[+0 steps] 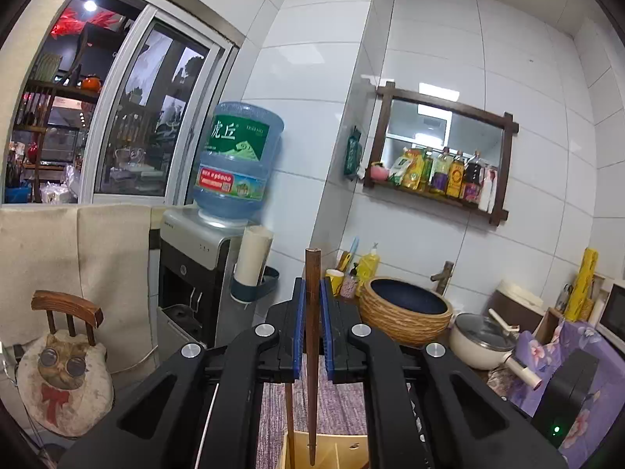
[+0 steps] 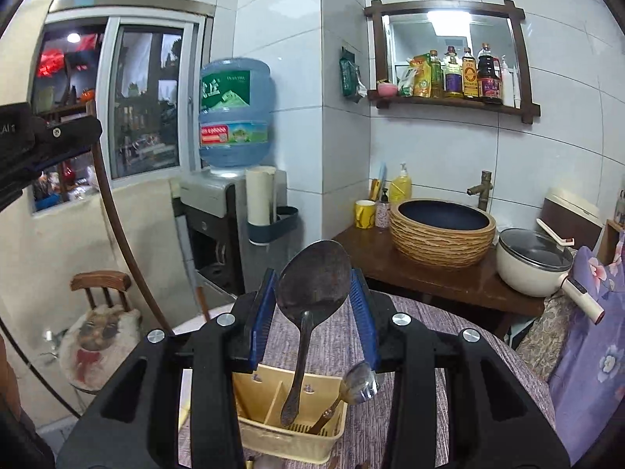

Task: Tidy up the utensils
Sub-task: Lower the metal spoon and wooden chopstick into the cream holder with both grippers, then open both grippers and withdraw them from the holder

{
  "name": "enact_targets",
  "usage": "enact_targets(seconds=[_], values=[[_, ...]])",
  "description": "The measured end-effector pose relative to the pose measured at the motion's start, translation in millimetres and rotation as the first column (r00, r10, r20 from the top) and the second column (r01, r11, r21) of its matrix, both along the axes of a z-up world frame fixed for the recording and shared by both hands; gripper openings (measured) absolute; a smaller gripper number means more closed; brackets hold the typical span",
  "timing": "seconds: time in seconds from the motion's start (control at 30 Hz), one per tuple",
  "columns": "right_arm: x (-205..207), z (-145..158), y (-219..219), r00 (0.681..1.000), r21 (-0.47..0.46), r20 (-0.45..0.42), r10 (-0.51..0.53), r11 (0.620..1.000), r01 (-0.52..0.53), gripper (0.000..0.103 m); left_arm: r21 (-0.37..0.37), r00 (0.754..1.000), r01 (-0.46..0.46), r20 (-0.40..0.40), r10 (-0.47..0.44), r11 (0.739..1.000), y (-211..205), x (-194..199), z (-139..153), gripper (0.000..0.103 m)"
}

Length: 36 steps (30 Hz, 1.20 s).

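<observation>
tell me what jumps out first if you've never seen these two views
The big metal spoon stands bowl-up between the right gripper's blue pads, its handle hanging over the yellow utensil caddy on the purple-clothed table. In the left wrist view, the left gripper is shut on a dark wooden chopstick held upright. Behind both, a blue water jug tops the dispenser by the window.
</observation>
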State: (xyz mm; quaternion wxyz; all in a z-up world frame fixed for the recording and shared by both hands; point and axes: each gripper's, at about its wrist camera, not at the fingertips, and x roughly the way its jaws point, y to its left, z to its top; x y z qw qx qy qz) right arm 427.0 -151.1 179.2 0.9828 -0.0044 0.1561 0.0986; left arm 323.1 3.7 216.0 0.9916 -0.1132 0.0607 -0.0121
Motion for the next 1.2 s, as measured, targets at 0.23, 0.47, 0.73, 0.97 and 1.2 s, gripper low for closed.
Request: enact_targets(seconds=[0.23,0.47,0.73,0.97,1.2], values=[[11,-54,0,0.998,-0.037,-0.058,-0.015,0.999,0.013,0.038,-0.025,0.996,0.024,-0.086,-0.026,0.999,9,14,-54,0.009],[0,-84,5,0.997,-0.084,-0.076,0.021,0.996,-0.027,0.039,-0.011,0.985,0.061,-0.160,-0.062,0.998,11,18,-82,0.009],[-8,-105,6,0.994,-0.125,-0.103,0.029,0.991,-0.041,0.042,0.006,0.971,0.099,-0.219,-0.096,0.995,11,18,-101,0.009],[-32,-93,-2,0.997,-0.124,-0.046,0.063,0.990,-0.068,0.072,-0.029,0.975,0.134,-0.173,-0.137,0.991,18,-9,-87,0.054],[-69,-85,-27,0.993,-0.097,-0.041,0.107,0.989,-0.111,0.080,0.042,0.972,0.136,-0.196,-0.126,0.990,17,-54,-89,0.086]])
